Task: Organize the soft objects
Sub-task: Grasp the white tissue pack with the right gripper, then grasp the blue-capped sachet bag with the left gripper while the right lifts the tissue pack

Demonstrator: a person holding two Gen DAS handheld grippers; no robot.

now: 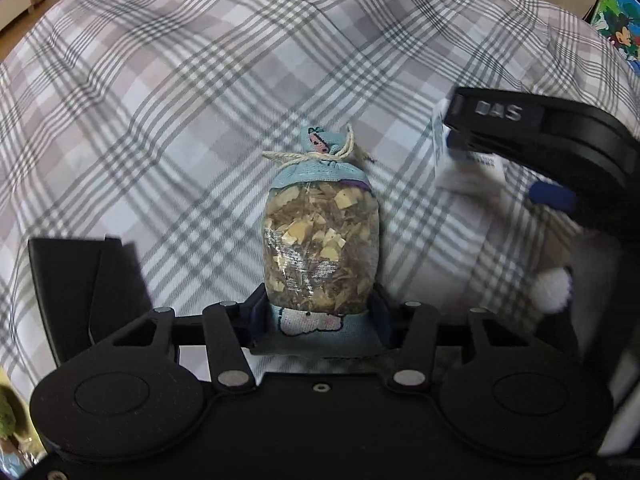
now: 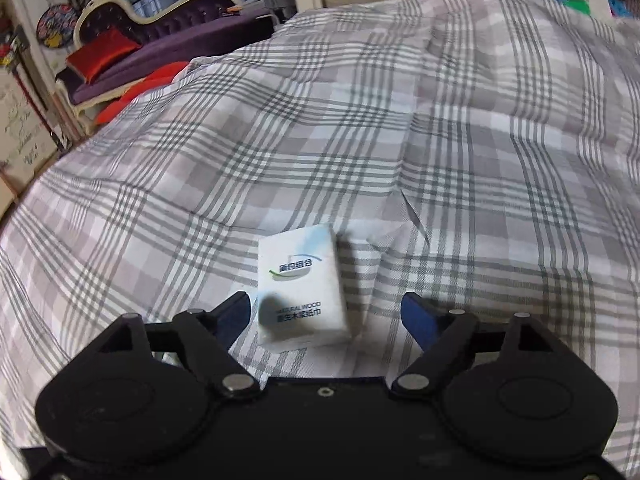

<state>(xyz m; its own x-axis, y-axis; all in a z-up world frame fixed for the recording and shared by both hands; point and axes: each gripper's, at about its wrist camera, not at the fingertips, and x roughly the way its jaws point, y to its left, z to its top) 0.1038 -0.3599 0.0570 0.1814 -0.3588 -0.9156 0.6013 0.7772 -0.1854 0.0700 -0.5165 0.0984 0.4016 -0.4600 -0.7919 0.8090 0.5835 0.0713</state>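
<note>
My left gripper is shut on a light-blue sachet bag with a clear window of dried herbs and a string-tied top; it holds the bag by its bottom end above the plaid bedspread. My right gripper is open, its blue-padded fingers on either side of a white tissue pack that lies on the bedspread. The right gripper also shows in the left wrist view, over the tissue pack.
A purple chaise with red cushions stands beyond the bed's far left edge. A colourful cartoon item sits at the bed's right edge. A white pom-pom shows at the right.
</note>
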